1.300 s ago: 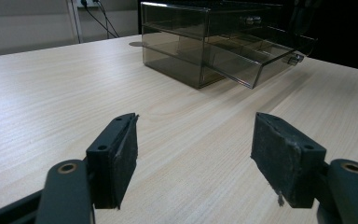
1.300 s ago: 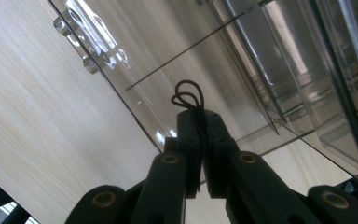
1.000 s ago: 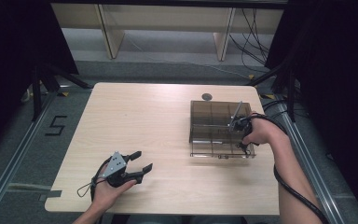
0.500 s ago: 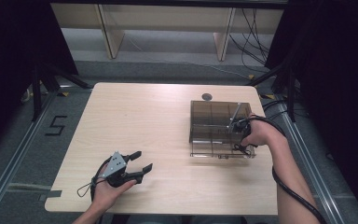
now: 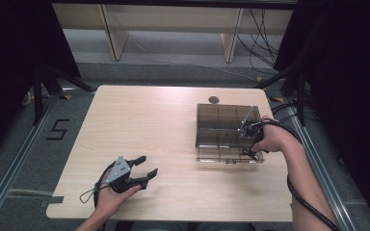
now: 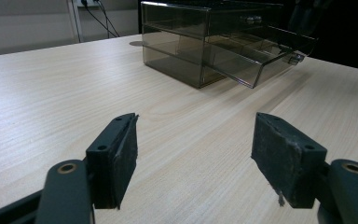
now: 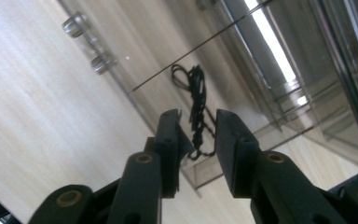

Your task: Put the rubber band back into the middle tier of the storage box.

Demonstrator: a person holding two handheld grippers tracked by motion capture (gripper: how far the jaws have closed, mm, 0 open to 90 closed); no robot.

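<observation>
The pale wooden table with rounded corners (image 5: pixel 139 125) takes up the middle of the high view, with grey floor around it. On its right half stands a smoky transparent plastic organiser box with drawers (image 5: pixel 224 122); in the left gripper view the same box sits at the upper centre and right, its lower drawer (image 6: pixel 265 56) pulled out toward the right of the frame. Just beyond the box, toward the top of the high view, a small dark round disc (image 5: pixel 214 99) lies on the tabletop.

At the lower left of the high view a hand holds the left gripper (image 5: pixel 144 167) just above the table, well apart from the box. In the left gripper view its two black padded jaws stand wide, with bare wood between them and nothing held.

At the right of the high view the other hand holds the right gripper (image 5: pixel 245 130) over the front right part of the box. In the right gripper view its jaws are at a narrow gap, parted but not gripping, poised over the open drawer. Inside that drawer, at the centre of the frame just above the jaw tips, lies a small coiled black cord (image 7: pixel 196 105). Two small clear knobs (image 7: pixel 86 42) on the drawer front show at the upper left.
</observation>
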